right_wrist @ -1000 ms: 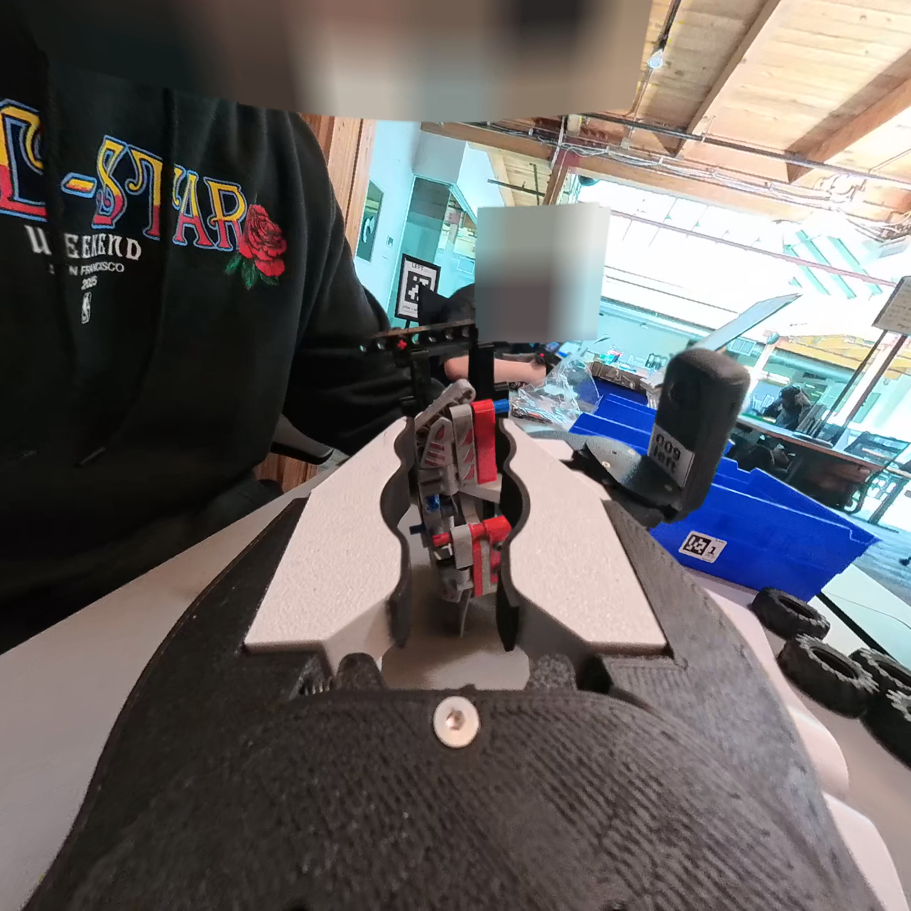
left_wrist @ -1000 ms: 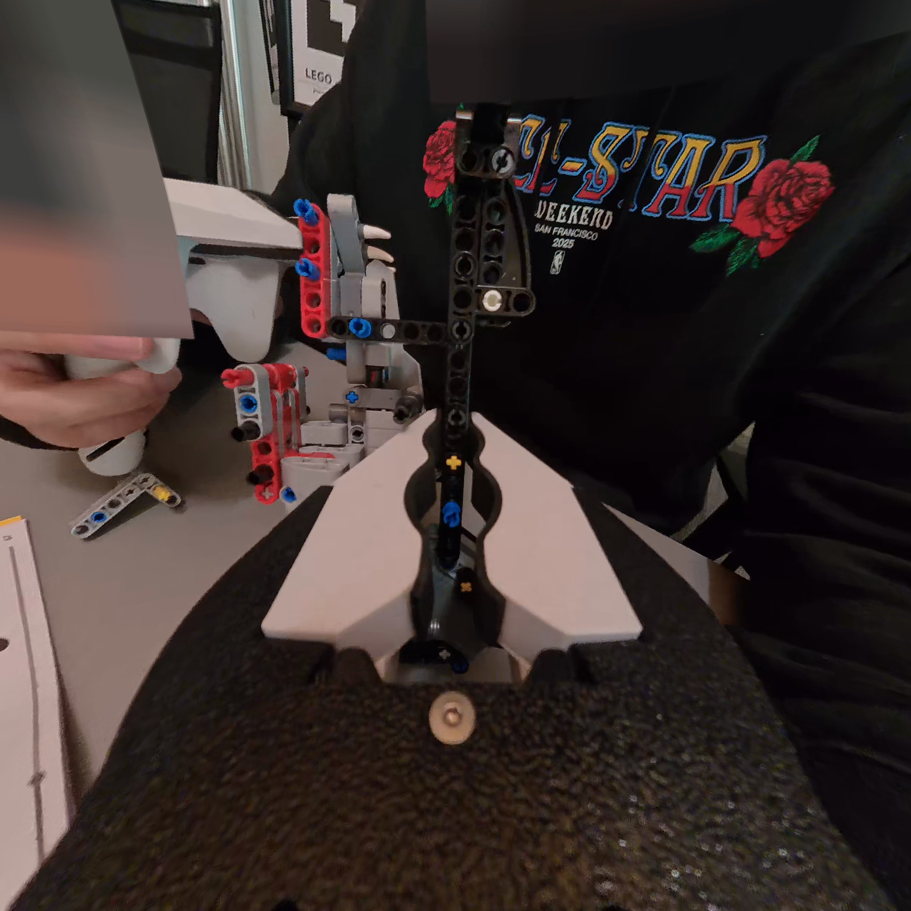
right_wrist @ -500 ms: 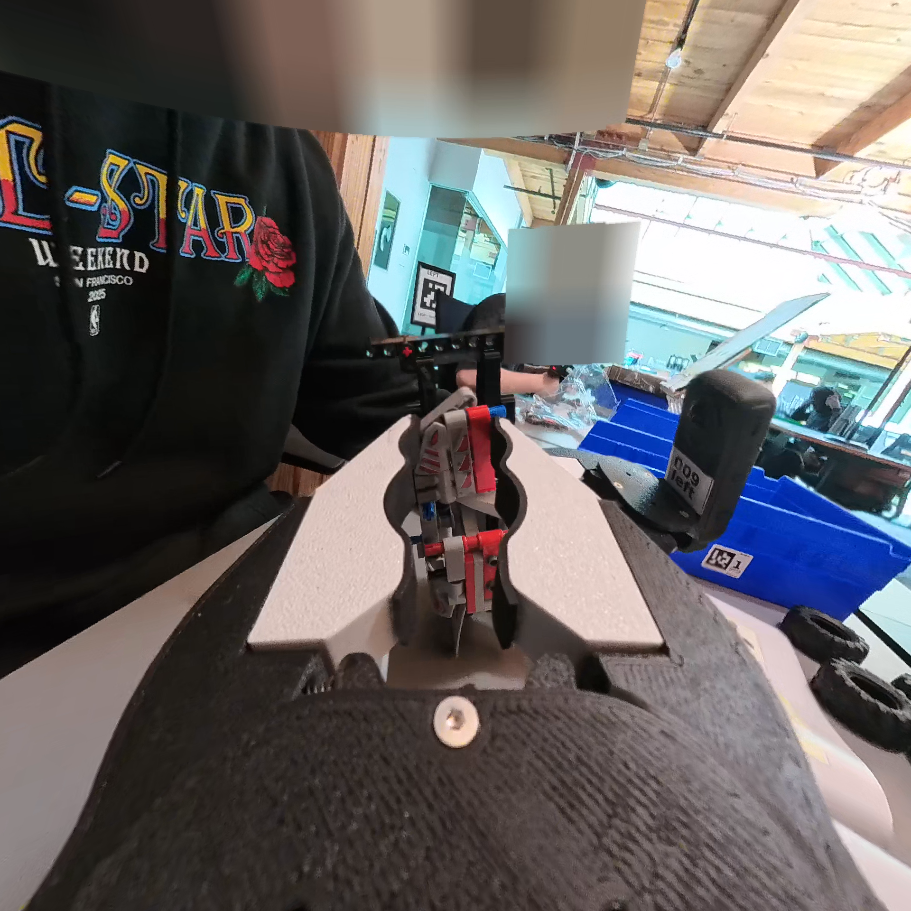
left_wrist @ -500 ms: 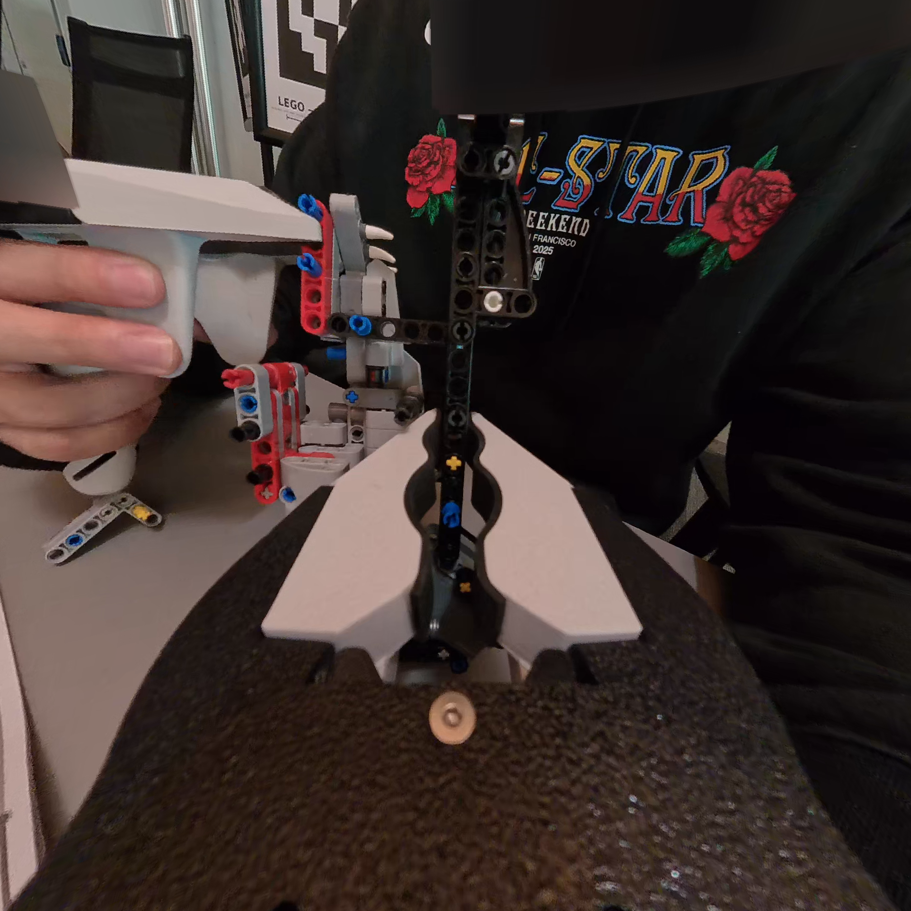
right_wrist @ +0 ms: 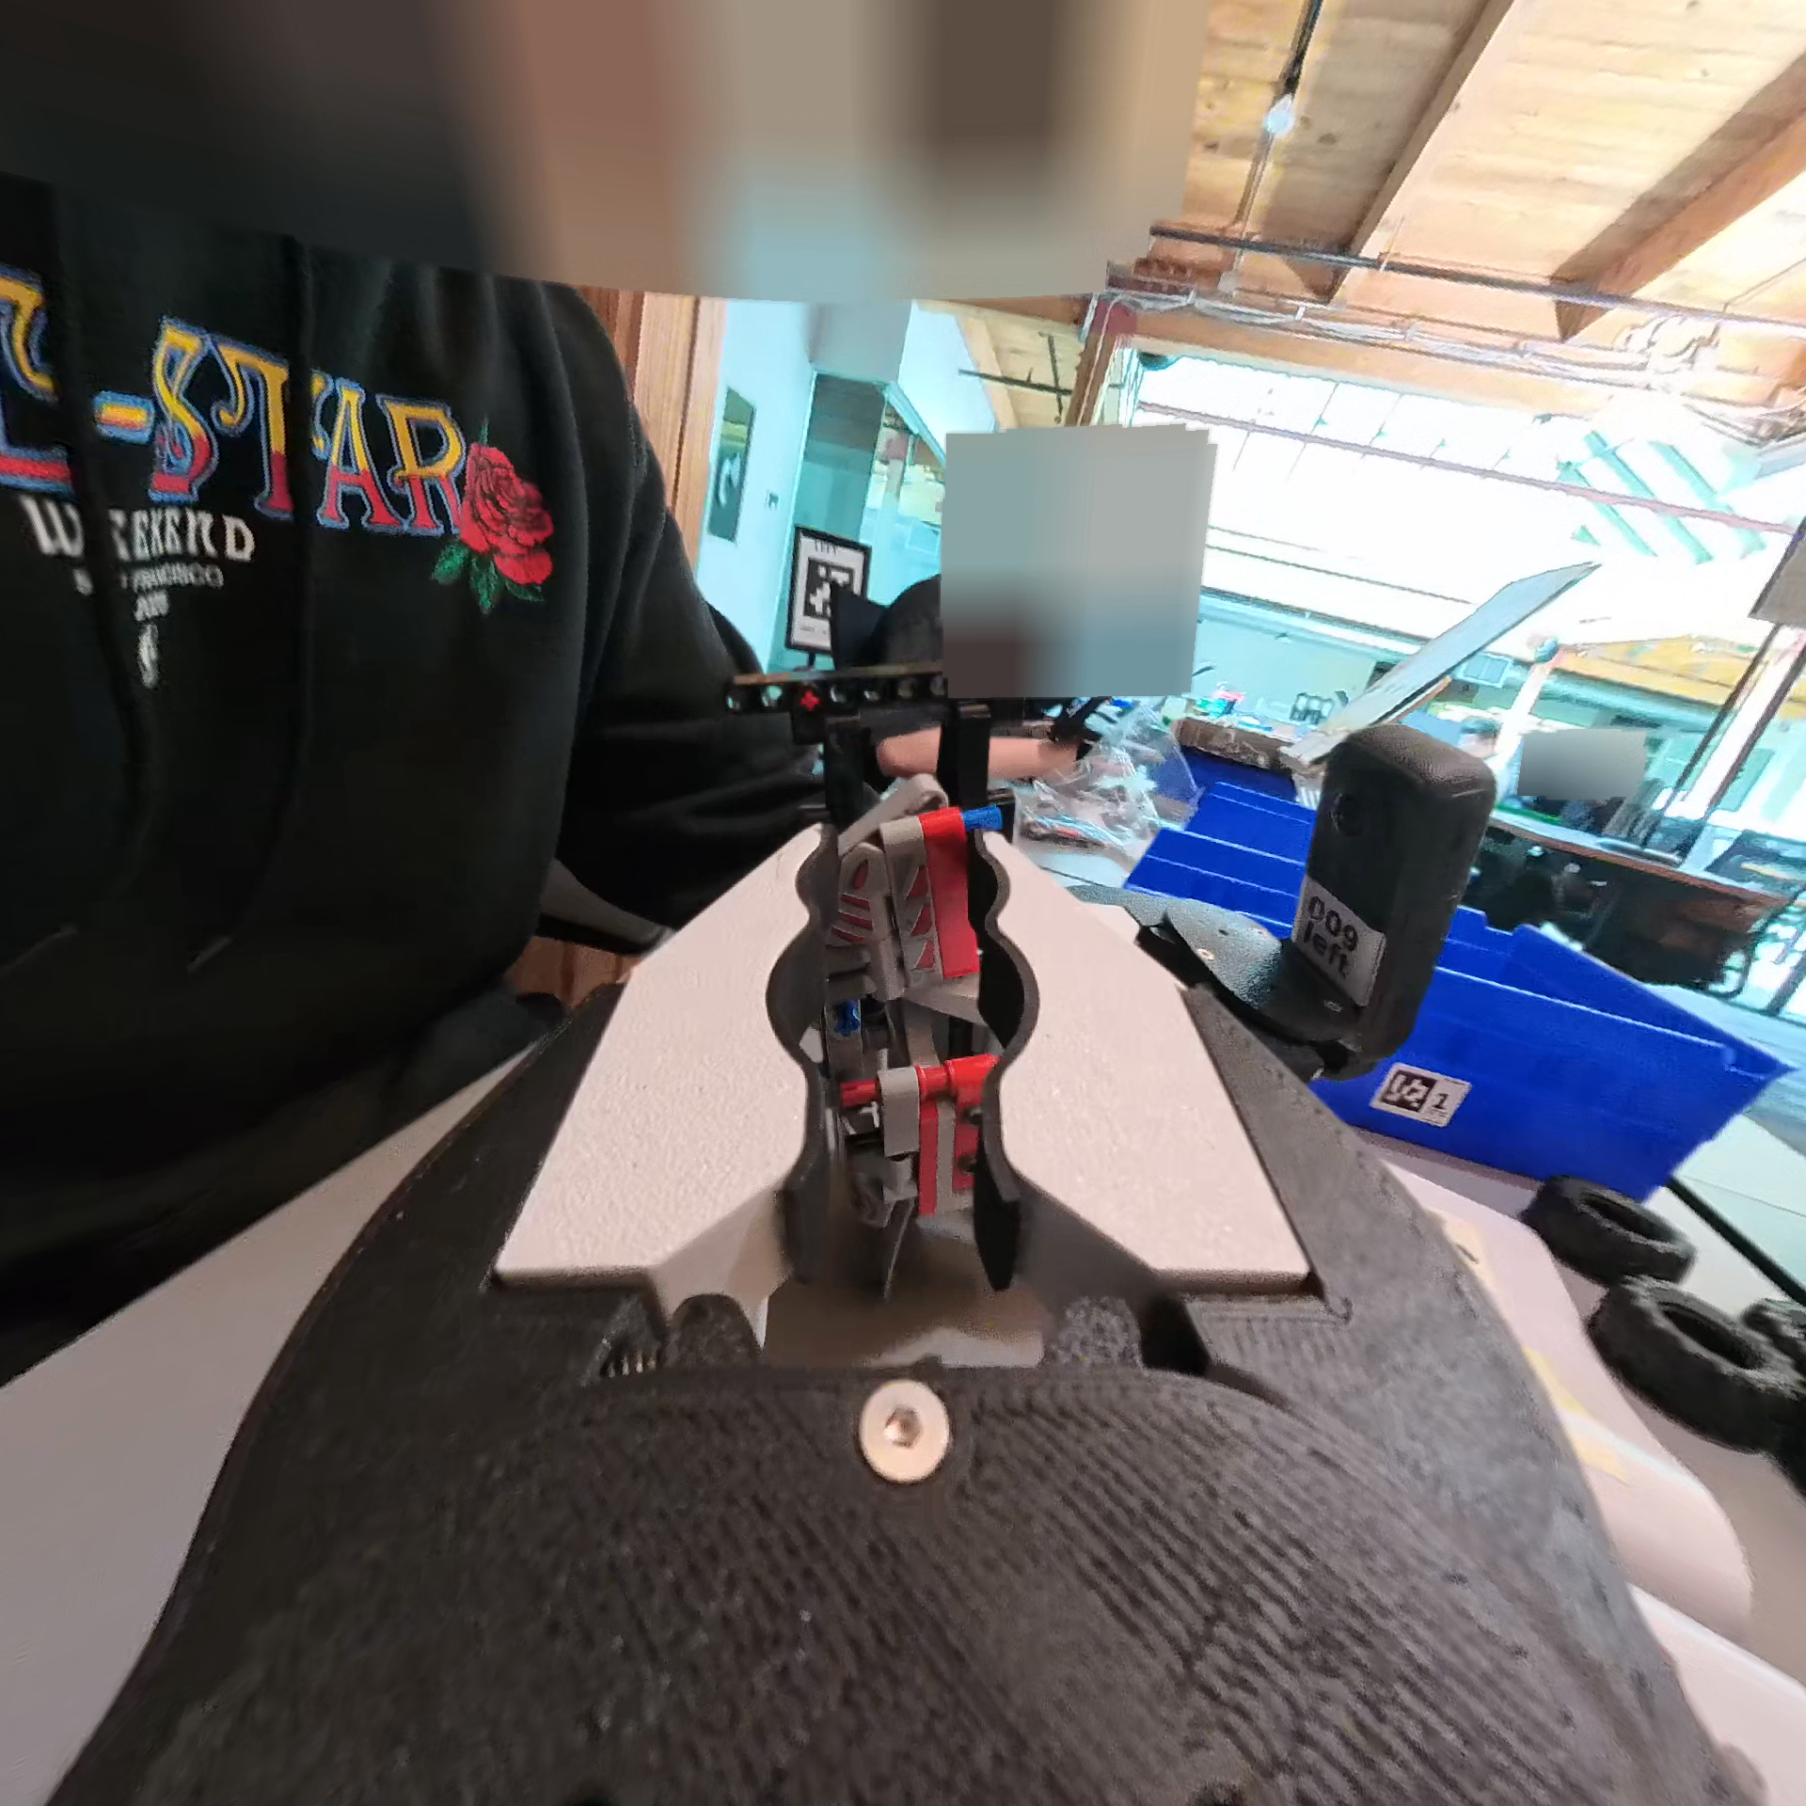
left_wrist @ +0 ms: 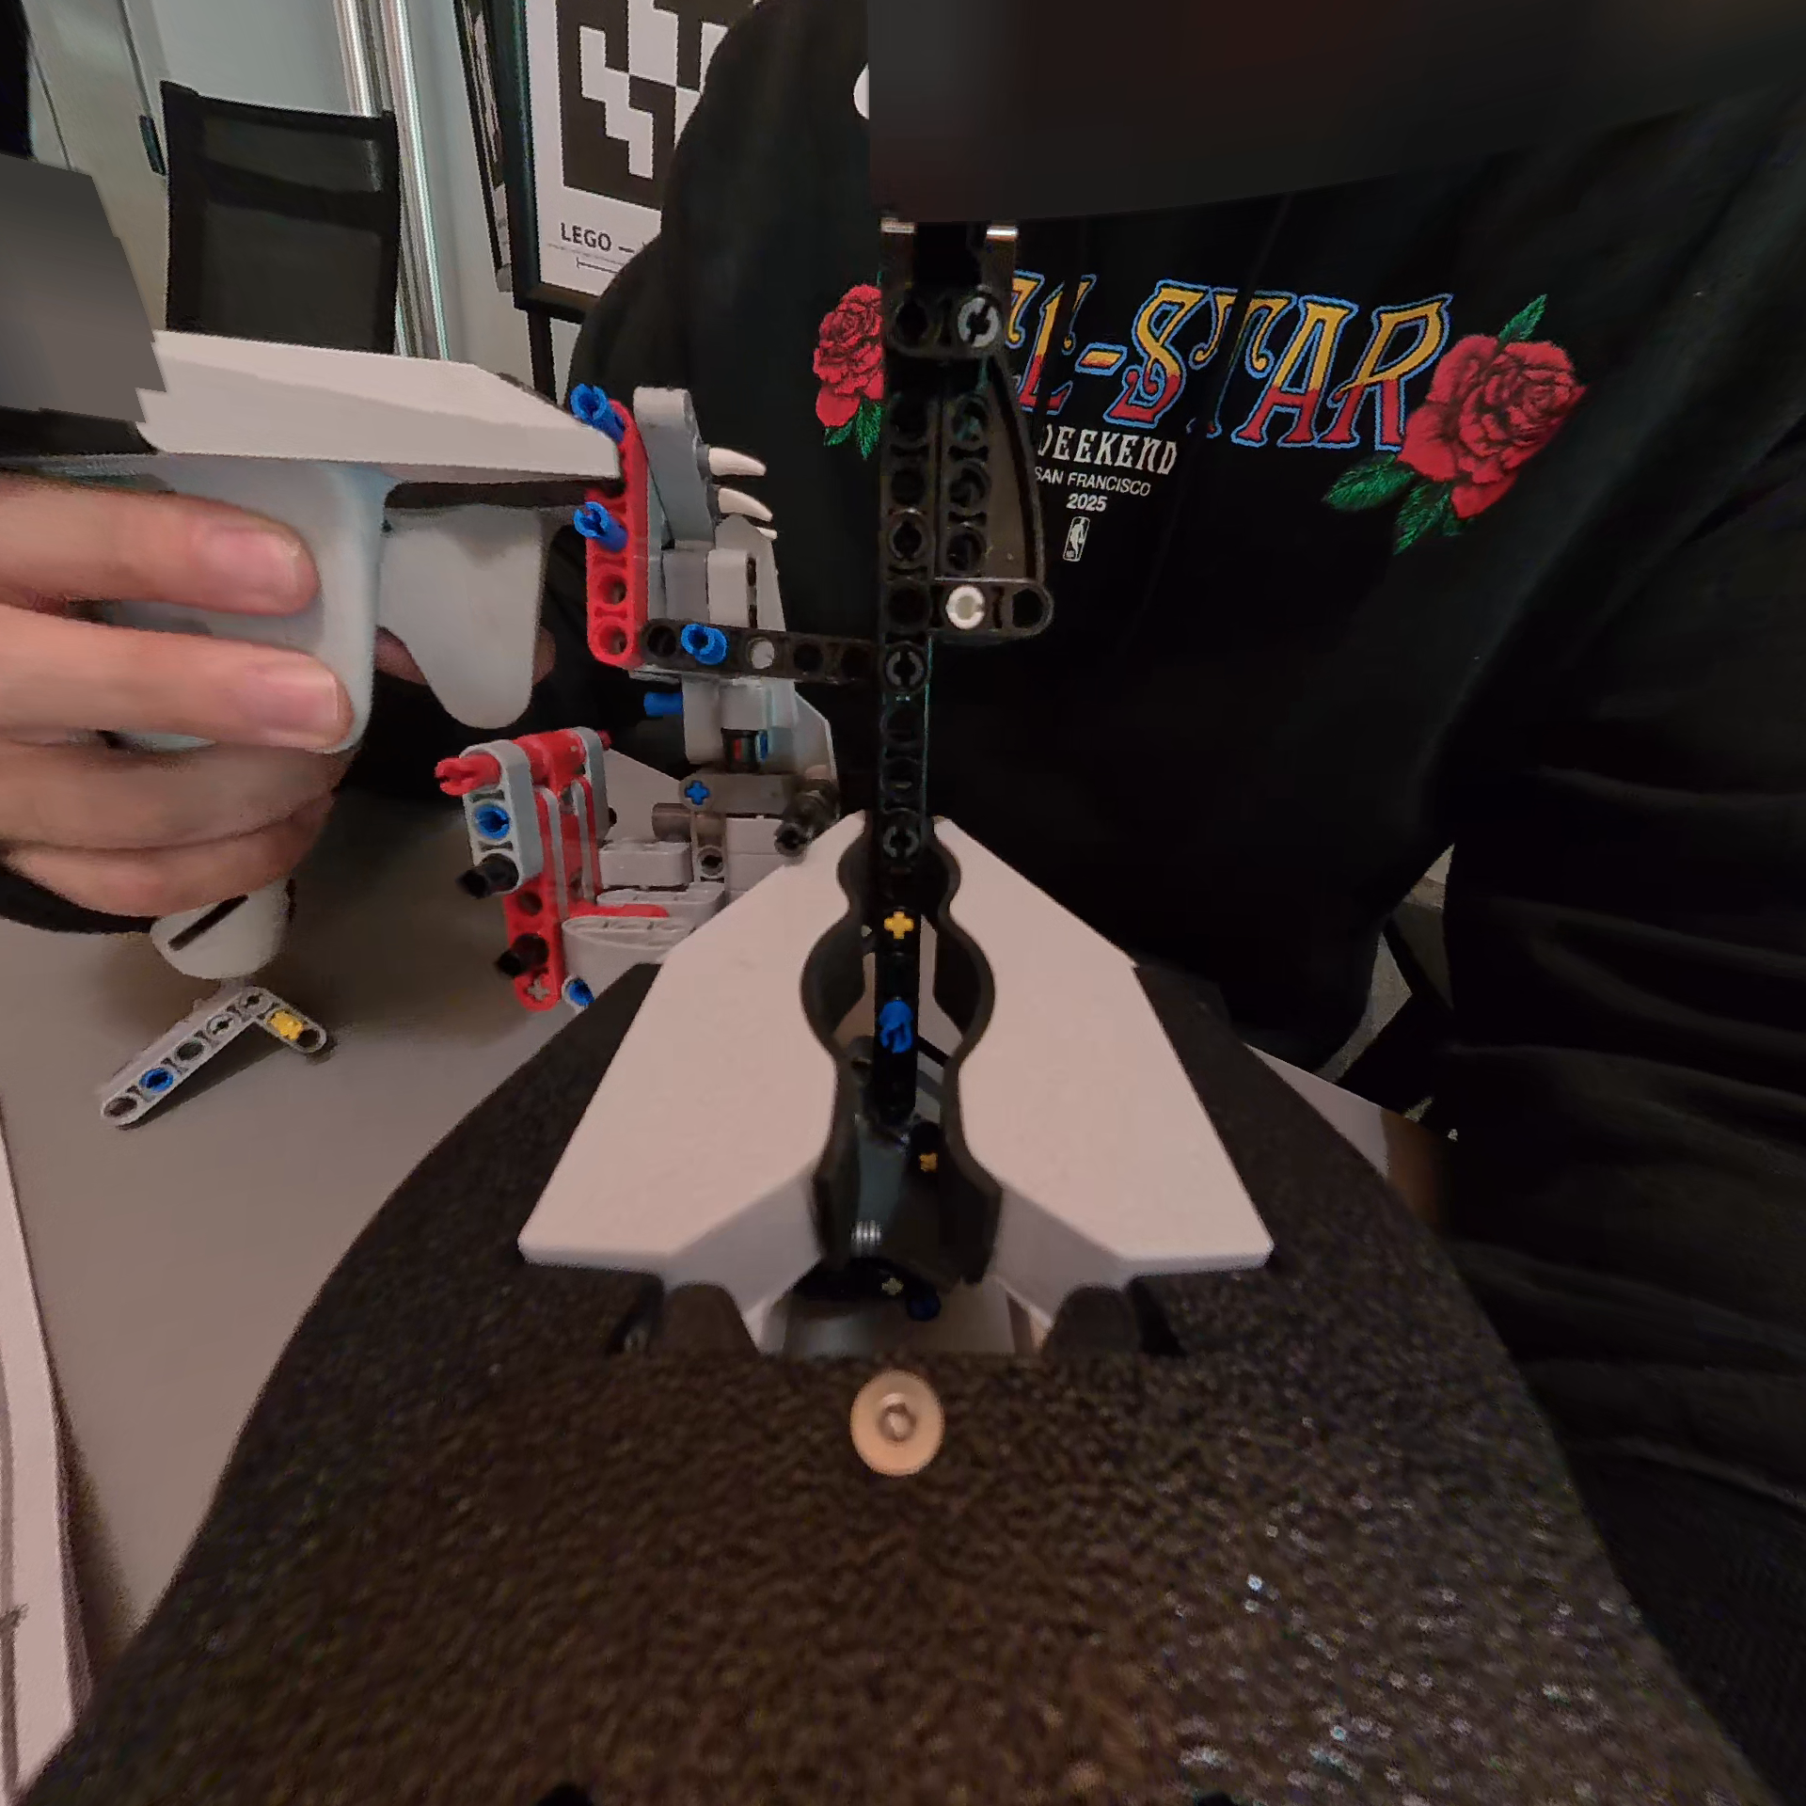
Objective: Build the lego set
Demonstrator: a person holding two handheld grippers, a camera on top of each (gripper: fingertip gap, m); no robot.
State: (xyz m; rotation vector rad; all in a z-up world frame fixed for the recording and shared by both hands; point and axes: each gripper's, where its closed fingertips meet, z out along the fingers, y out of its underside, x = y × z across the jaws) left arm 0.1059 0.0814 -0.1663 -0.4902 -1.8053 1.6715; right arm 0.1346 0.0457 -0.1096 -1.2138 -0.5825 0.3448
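My left gripper (left_wrist: 899,850) is shut on a tall black beam frame (left_wrist: 909,547) that stands upright between its white fingers (left_wrist: 723,1055). A black cross beam (left_wrist: 772,653) joins it to a red and grey Lego assembly (left_wrist: 674,547) on the left. My right gripper (right_wrist: 899,860) is shut on that red and grey assembly (right_wrist: 919,928), with the black beam (right_wrist: 840,694) above it. In the left wrist view the right gripper (left_wrist: 547,459) comes in from the left, held by a hand (left_wrist: 147,684).
A grey angled beam (left_wrist: 210,1051) lies on the grey table (left_wrist: 293,1222), with white paper (left_wrist: 20,1466) at the left edge. A person in a black hoodie (left_wrist: 1368,782) sits close behind. Blue bins (right_wrist: 1564,1026) and black tyres (right_wrist: 1661,1300) are on the right. There is about 8 cm between the tips of the two grippers.
Both grippers keep their hold on the joined model. The hand and the right gripper have come further into the left wrist view, and the background has shifted a little in both views.
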